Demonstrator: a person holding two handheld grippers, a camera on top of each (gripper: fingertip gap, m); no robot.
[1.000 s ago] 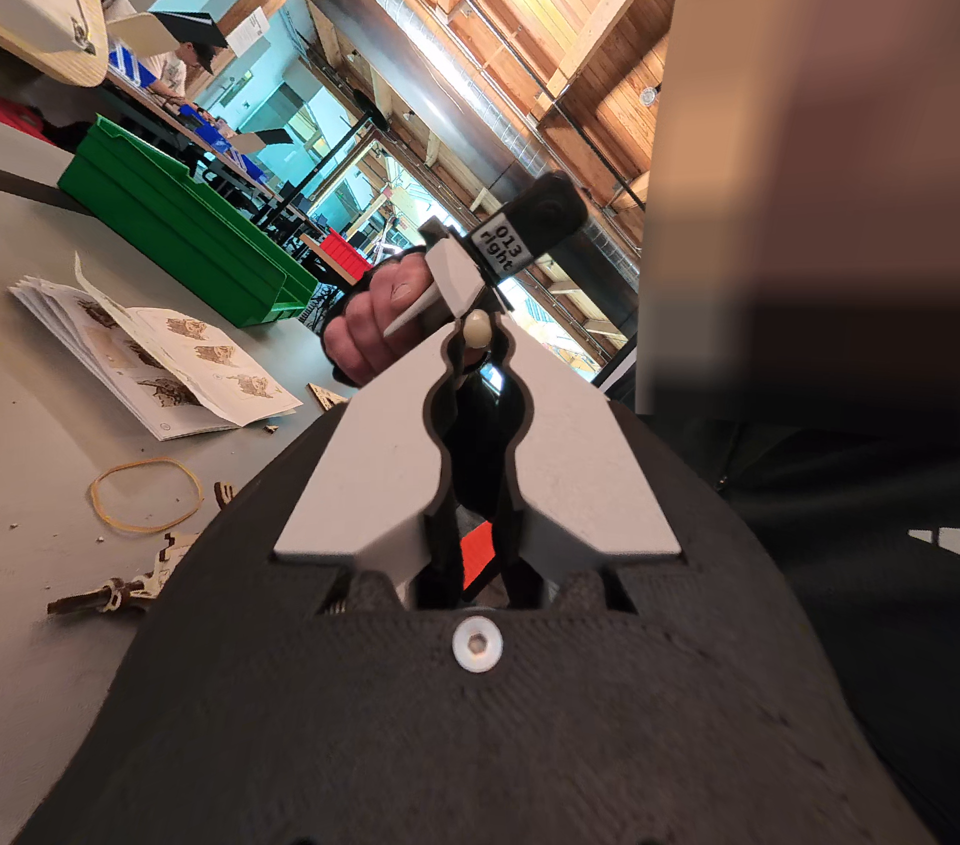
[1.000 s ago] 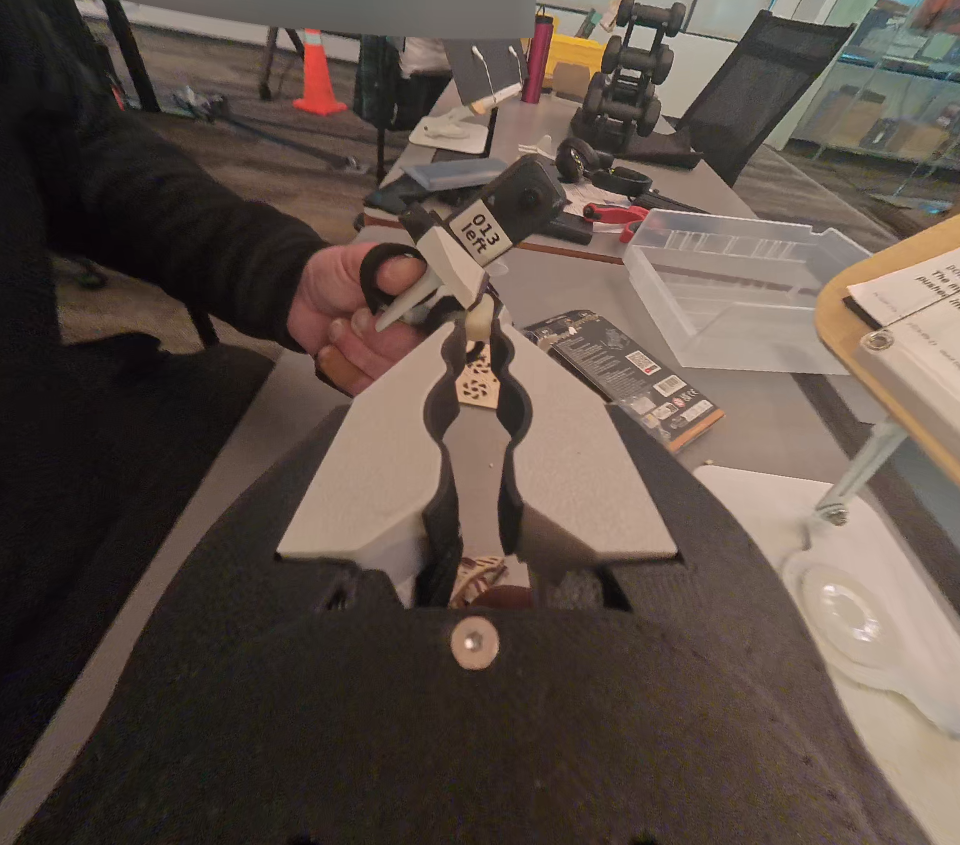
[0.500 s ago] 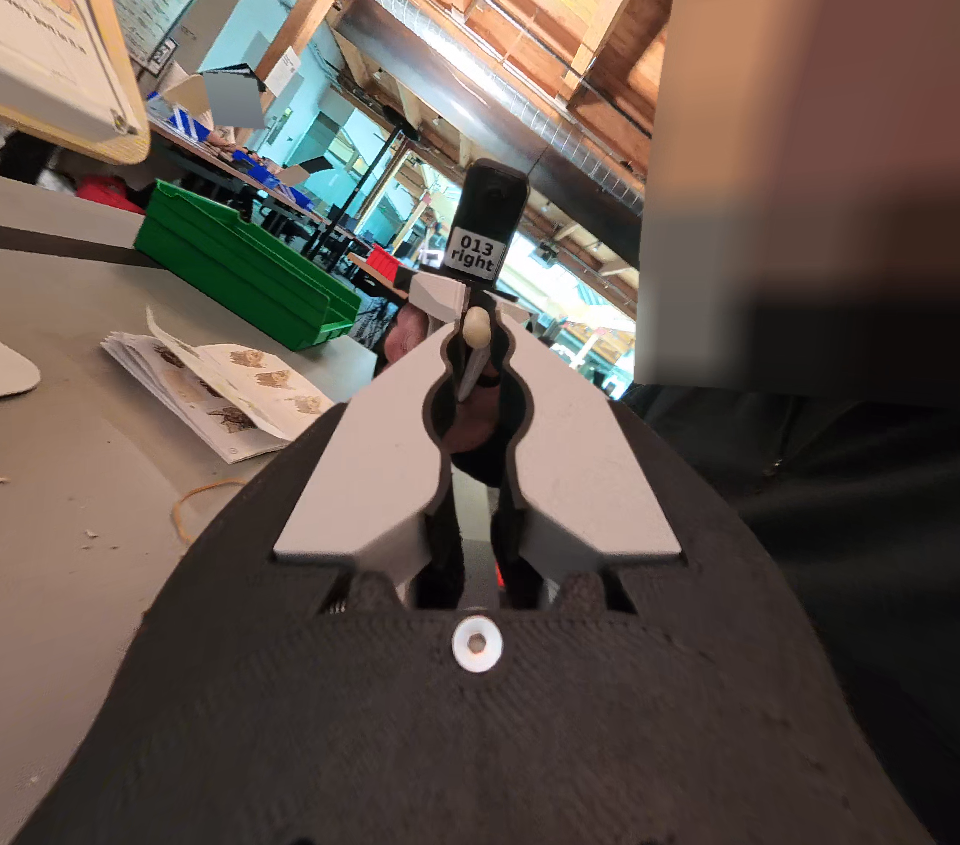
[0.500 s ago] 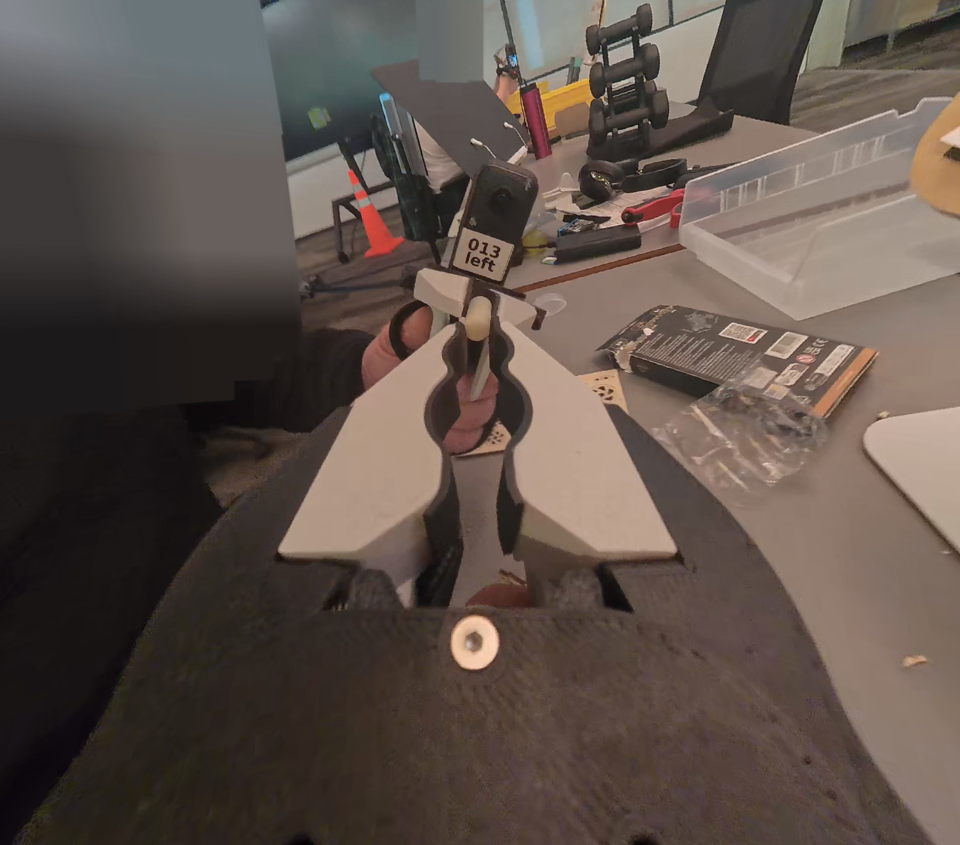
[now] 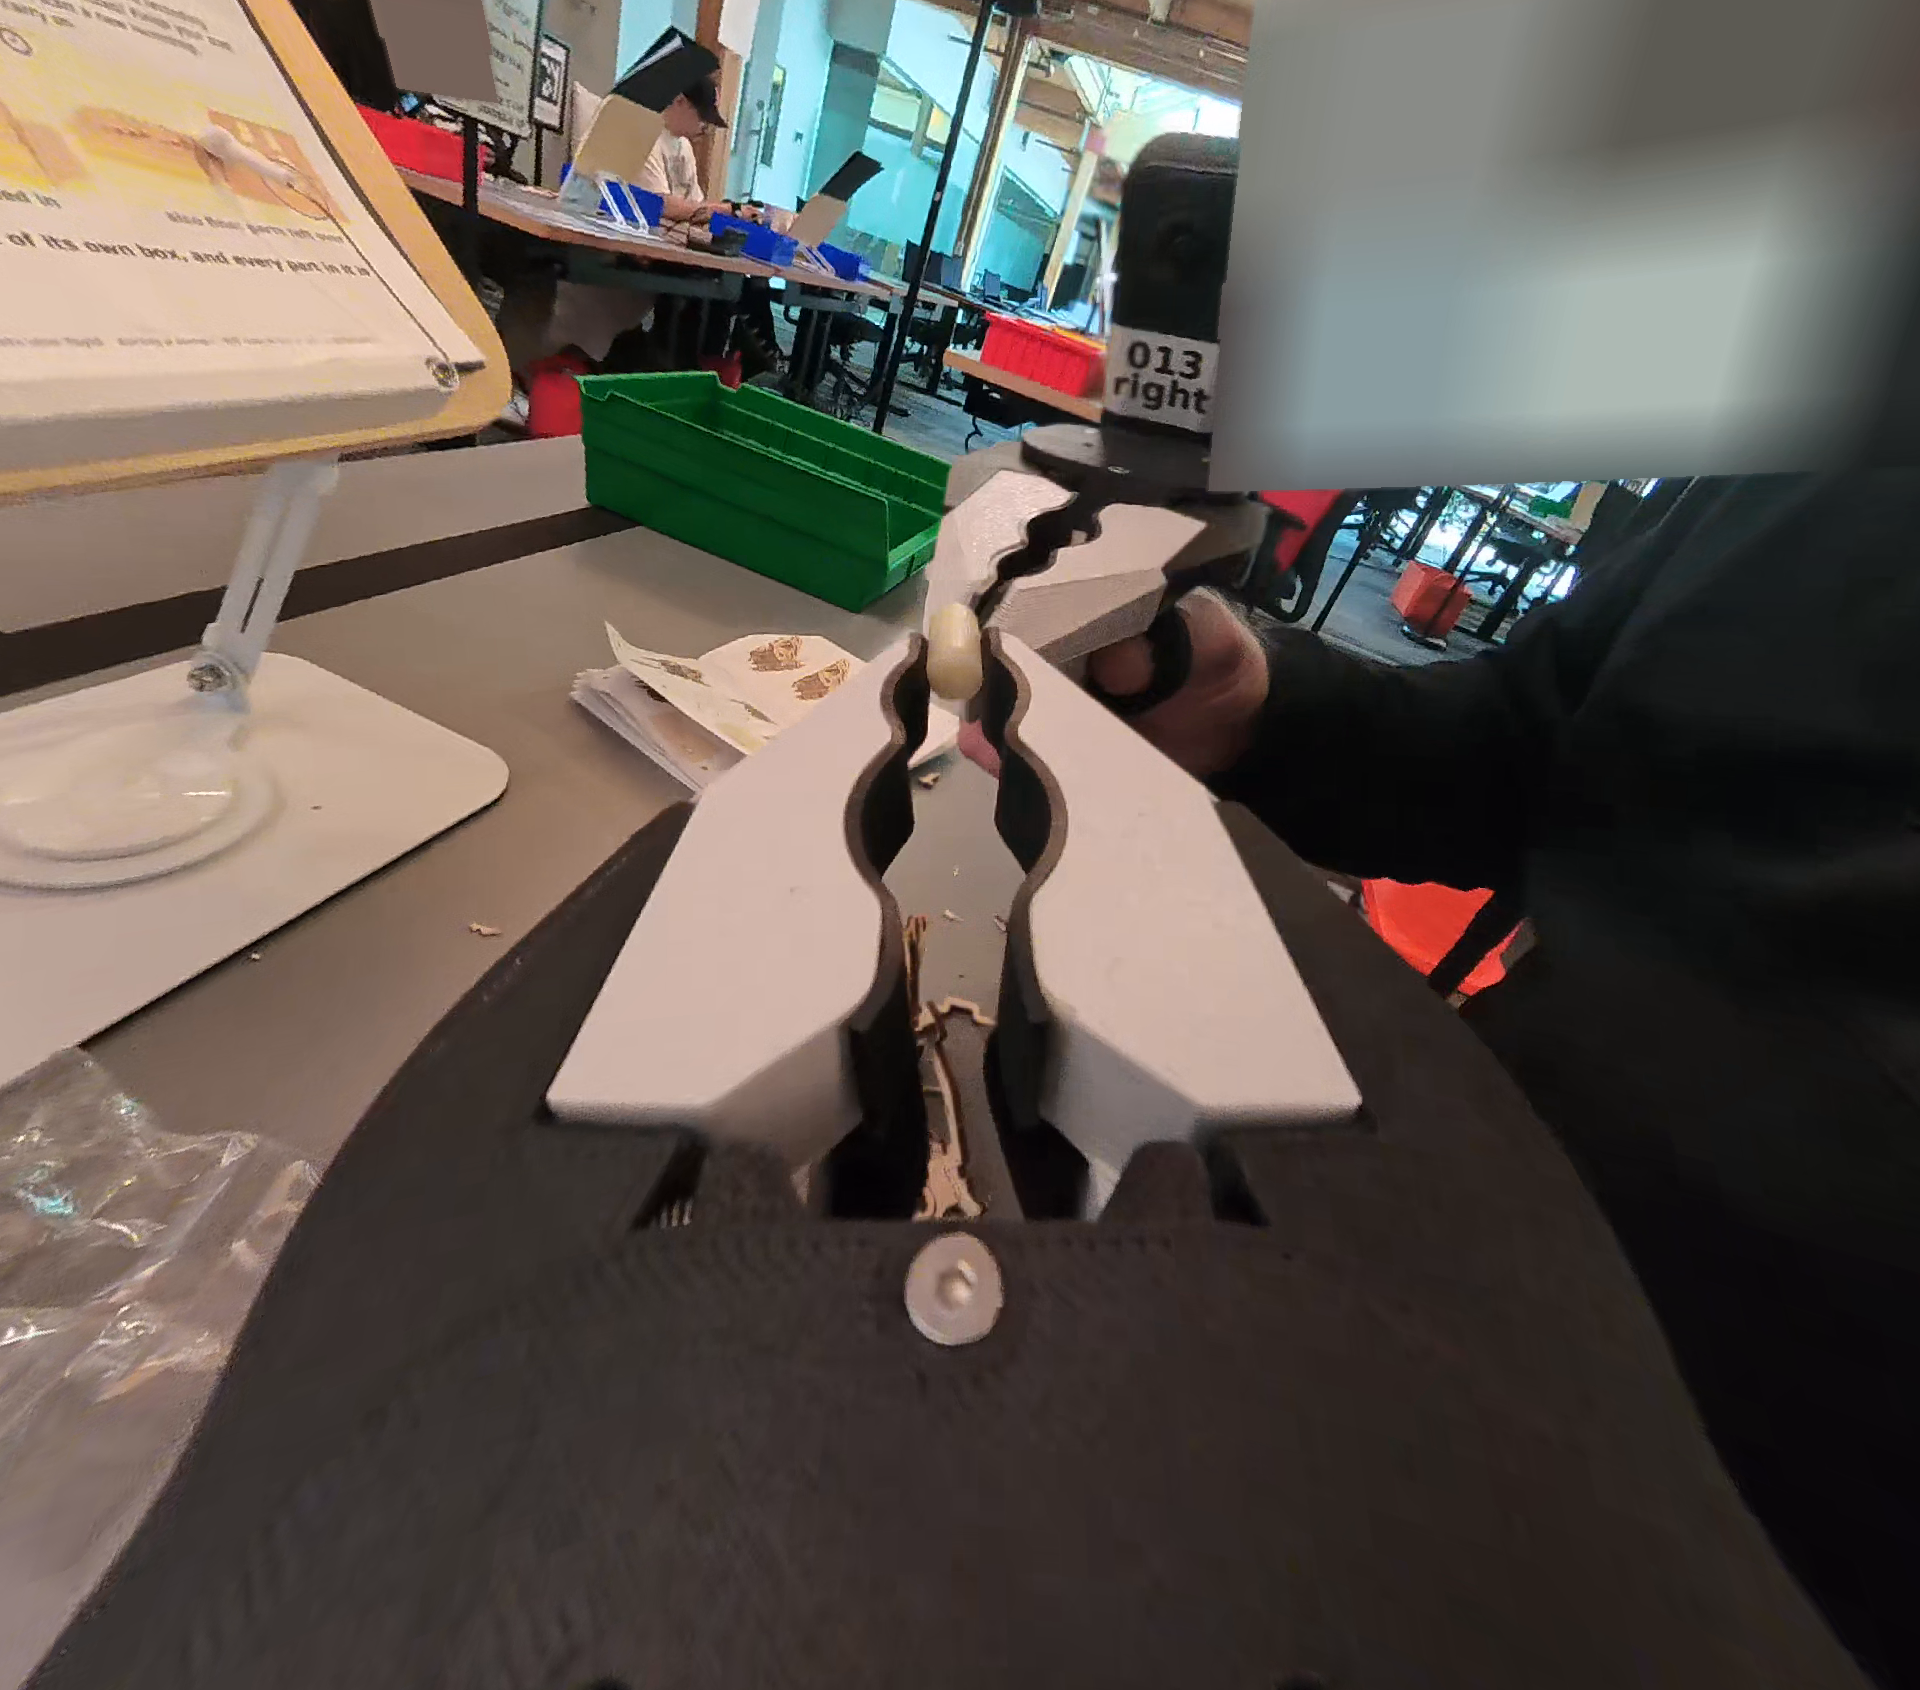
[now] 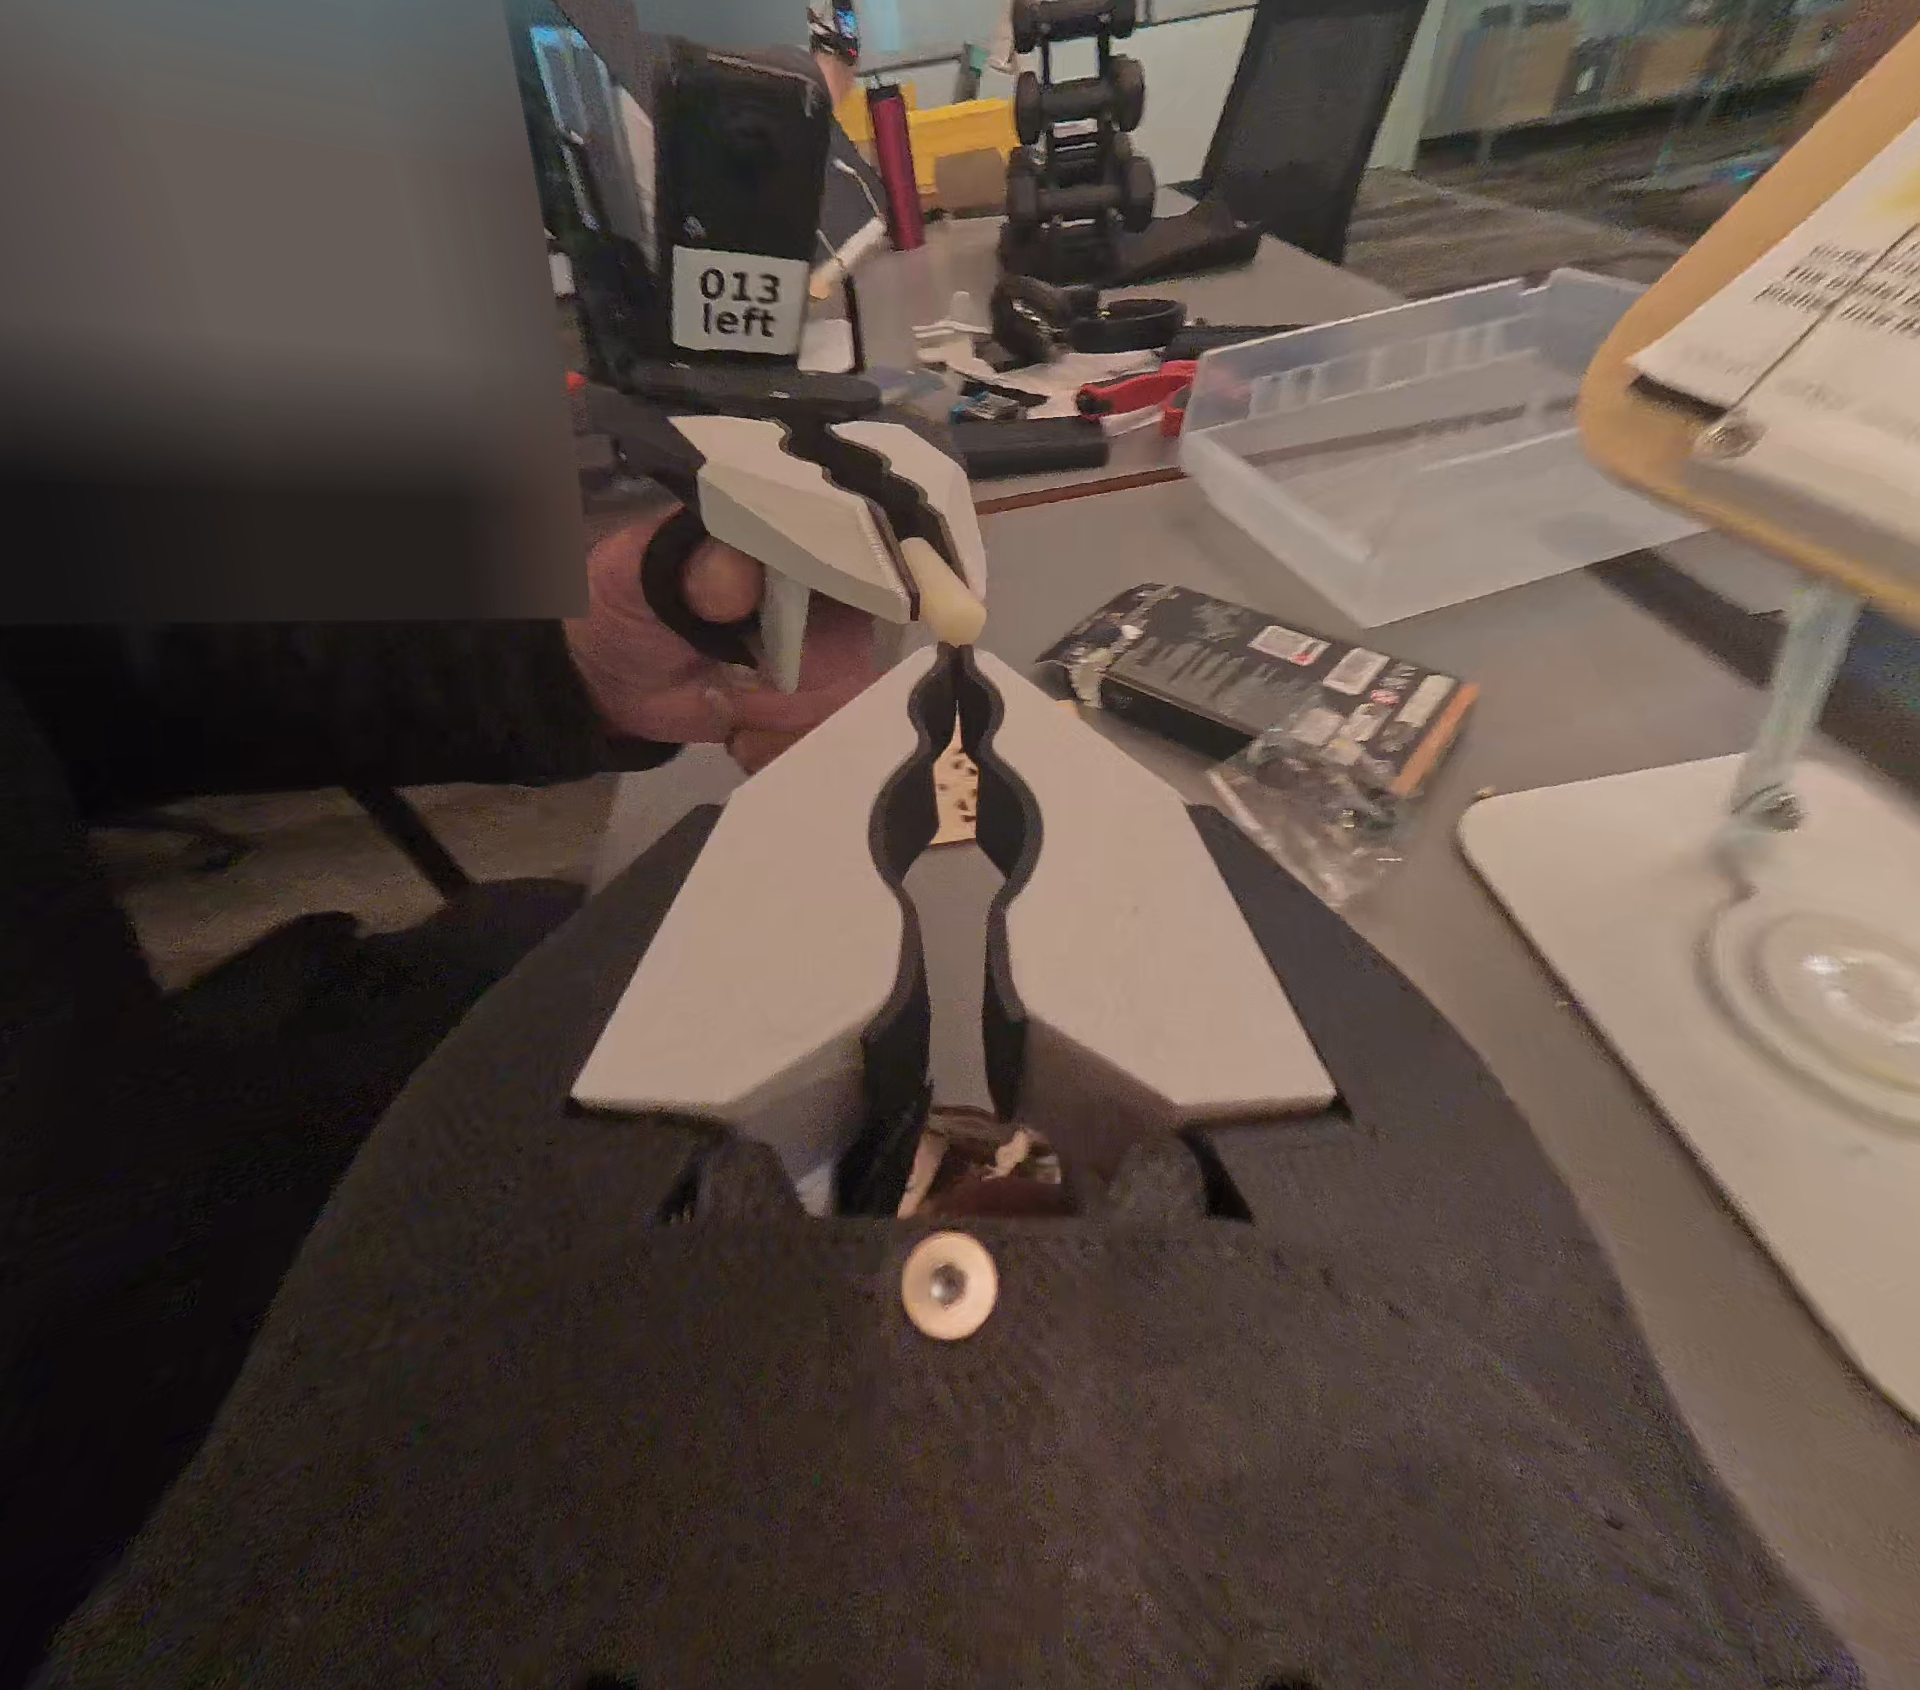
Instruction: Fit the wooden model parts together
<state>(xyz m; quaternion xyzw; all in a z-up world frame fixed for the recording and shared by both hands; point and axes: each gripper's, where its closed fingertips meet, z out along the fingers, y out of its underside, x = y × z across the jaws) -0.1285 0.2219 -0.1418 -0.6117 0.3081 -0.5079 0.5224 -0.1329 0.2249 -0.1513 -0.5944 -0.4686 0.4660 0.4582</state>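
Tilted downward since a second ago, both hand-held grippers now face the grey worktop (image 5: 499, 632) rather than the ceiling and windows, and their tips have drawn apart.

Behind the open instruction booklet (image 5: 727, 695) sits a long green plastic bin (image 5: 758, 487); its contents cannot be seen. In the right wrist view a clear plastic compartment tray (image 6: 1403, 435) lies beyond a black printed packet (image 6: 1278, 684), and nothing can be made out inside it.

Closed to a narrow gap, the left hand-held gripper (image 5: 954, 669) pinches a small cream rounded peg (image 5: 953, 664) at its tips; the right wrist view shows the peg (image 6: 951, 601) jutting from those tips. The right hand-held gripper (image 6: 954, 666) has its tips pressed nearly together, and whether it grips anything cannot be told; its tip hangs just below the peg without clearly touching. Flat laser-cut wooden model parts (image 5: 940, 1069) lie on the worktop beneath the left hand-held gripper, nearer the camera than the booklet.
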